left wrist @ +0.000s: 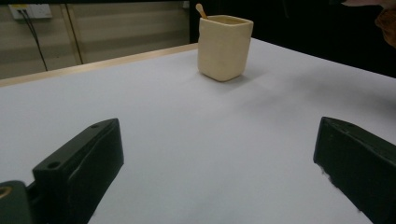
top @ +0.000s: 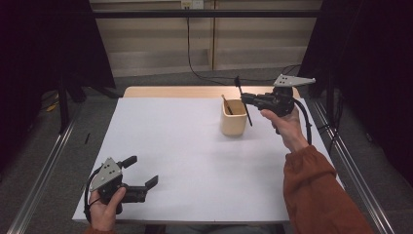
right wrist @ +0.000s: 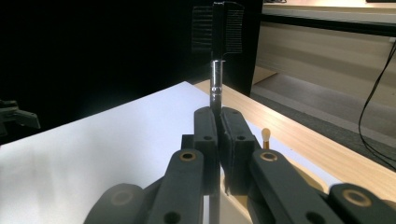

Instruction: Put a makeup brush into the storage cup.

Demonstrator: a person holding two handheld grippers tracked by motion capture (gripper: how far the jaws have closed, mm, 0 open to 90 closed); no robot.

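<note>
The right gripper (top: 247,99), clamped on a black comb brush (top: 243,101) at the high view's upper right, holds its long axis near upright, lower tip just right of the cream cup (top: 233,119), while the left gripper (top: 143,174) rests agape at lower left.

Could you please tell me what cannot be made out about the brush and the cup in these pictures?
- Brush: lower handle hidden behind right gripper, right gripper view.
- Cup: inside hidden by its wall, left gripper view.
- Stick in cup: too small to identify, high view.
</note>
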